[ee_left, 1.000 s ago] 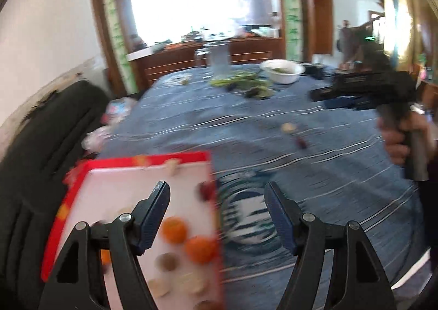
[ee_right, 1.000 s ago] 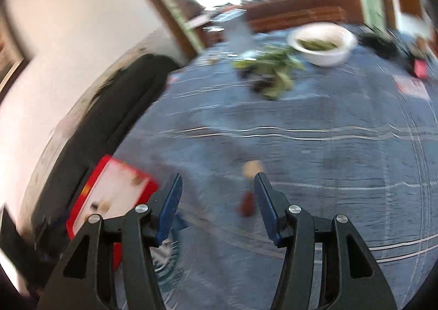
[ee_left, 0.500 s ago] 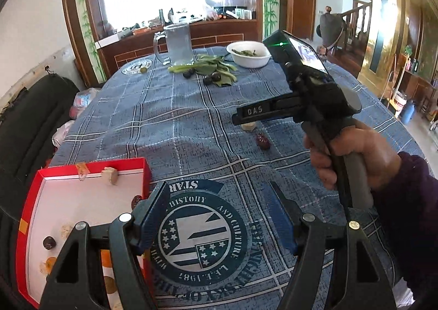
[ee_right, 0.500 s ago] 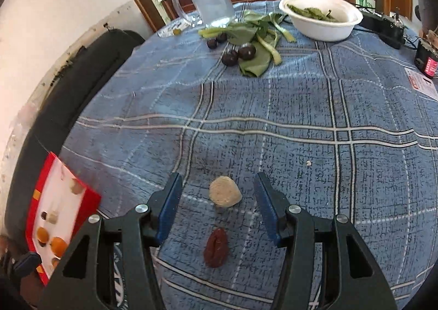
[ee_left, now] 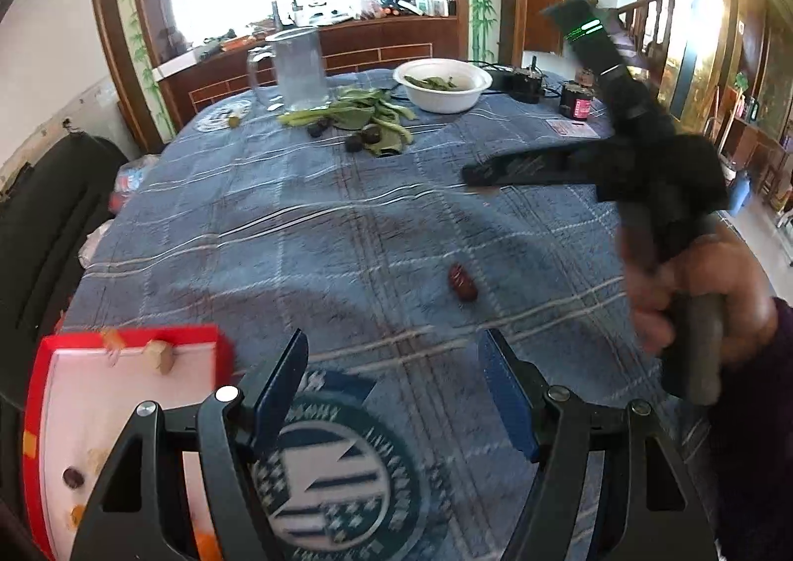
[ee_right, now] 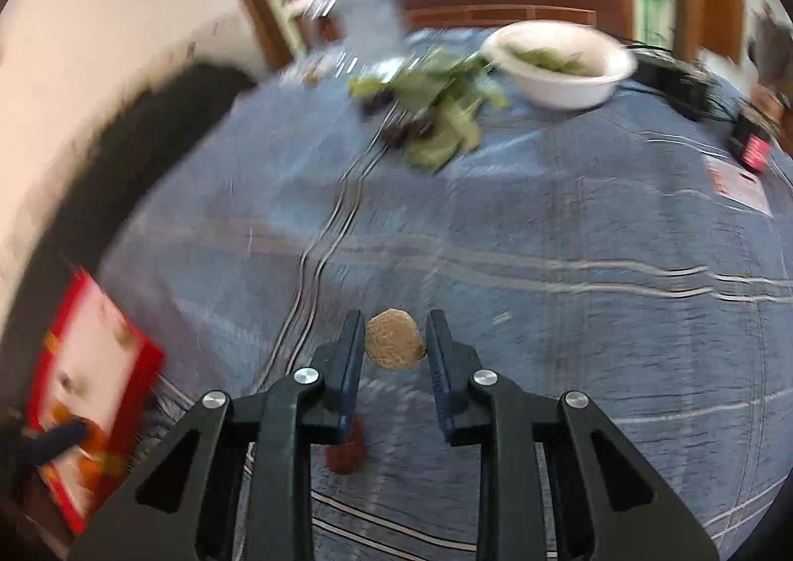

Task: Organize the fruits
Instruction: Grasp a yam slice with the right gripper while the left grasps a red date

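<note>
The right gripper brackets a round tan fruit between its blue fingers, the jaws narrowed close on either side; motion blur hides whether the pads actually touch it, so a firm hold cannot be confirmed. A dark red date lies on the blue plaid tablecloth just nearer the camera than the tan fruit, partly under the left finger. The left gripper hangs with its jaws spread wide and nothing between them, above the printed emblem on the cloth. Taking that emblem as the marker, the red-rimmed tray sits directly to its left with several small fruits already inside, the date lies beyond it and slightly right, and a white bowl and scattered green leaves stand far across the table. The step in hand appears to be the pickup of the tan fruit. Next, the grasp likely needs to close fully, then carry the fruit left to the tray without crushing it.
</note>
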